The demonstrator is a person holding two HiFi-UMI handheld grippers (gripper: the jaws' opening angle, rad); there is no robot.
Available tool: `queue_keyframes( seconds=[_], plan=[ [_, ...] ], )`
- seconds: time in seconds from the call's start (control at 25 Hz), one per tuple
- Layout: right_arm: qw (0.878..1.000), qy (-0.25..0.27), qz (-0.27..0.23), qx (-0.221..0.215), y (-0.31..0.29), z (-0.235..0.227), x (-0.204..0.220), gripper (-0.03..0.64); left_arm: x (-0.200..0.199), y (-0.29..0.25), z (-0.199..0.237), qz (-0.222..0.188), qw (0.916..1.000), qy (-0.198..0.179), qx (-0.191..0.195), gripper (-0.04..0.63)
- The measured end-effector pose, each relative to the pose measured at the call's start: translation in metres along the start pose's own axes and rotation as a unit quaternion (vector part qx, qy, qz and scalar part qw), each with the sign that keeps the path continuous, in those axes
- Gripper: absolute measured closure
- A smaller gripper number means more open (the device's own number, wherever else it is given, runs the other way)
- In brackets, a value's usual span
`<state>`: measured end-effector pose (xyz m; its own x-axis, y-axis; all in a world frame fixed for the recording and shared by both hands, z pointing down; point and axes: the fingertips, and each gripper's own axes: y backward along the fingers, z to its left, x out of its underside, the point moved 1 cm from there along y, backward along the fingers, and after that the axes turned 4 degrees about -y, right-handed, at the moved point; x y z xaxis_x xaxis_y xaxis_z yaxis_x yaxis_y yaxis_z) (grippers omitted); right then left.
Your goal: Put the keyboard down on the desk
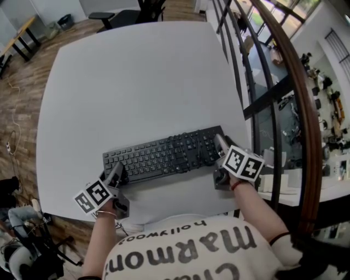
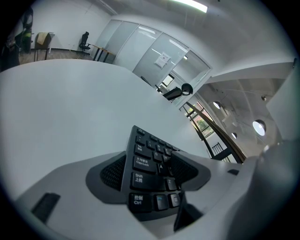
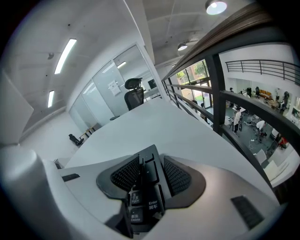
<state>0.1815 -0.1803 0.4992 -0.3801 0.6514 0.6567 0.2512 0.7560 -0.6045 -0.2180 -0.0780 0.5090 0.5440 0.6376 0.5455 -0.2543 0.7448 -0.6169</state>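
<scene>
A black keyboard (image 1: 164, 156) stretches across the near part of the white desk (image 1: 142, 82), low over it or on it; contact is not visible. My left gripper (image 1: 116, 174) holds the keyboard's left end. In the left gripper view the Ctrl and Shift keys (image 2: 140, 180) lie slanted between the pads (image 2: 112, 171), one pad under the board and one over the keys. My right gripper (image 1: 220, 143) grips the right end. In the right gripper view the Enter and Delete keys (image 3: 149, 197) are pinched in a narrow gap between its pads (image 3: 176, 176).
The desk's right edge runs close beside the right gripper, with a dark railing (image 1: 295, 82) and a drop to a lower floor beyond it. An office chair (image 1: 126, 16) stands at the desk's far edge. The person's torso (image 1: 191, 251) fills the bottom of the head view.
</scene>
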Motion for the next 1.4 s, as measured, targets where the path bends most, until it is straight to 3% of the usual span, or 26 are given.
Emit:
queue_keyframes(
  seconds=[0.48,0.92,1.12,1.4],
  plan=[
    [1.0,0.011,-0.006,-0.006,-0.0008,0.0014,0.0004,0.451,-0.0006,0.0,0.0013,0.001,1.0,-0.001,0.0,0.314],
    [0.997,0.083,-0.008,0.002,-0.0015,0.0028,0.0011,0.447,-0.0011,-0.0012,0.0004,0.001,1.0,-0.004,-0.001,0.314],
    [0.989,0.145,-0.015,0.017,-0.0002,0.0043,0.0008,0.448,-0.0007,-0.002,0.0003,0.002,1.0,-0.005,0.0,0.313],
    [0.989,0.144,-0.012,0.013,0.0,0.0056,0.0004,0.448,-0.0018,-0.0009,0.0008,0.003,1.0,-0.003,0.002,0.313]
  ],
)
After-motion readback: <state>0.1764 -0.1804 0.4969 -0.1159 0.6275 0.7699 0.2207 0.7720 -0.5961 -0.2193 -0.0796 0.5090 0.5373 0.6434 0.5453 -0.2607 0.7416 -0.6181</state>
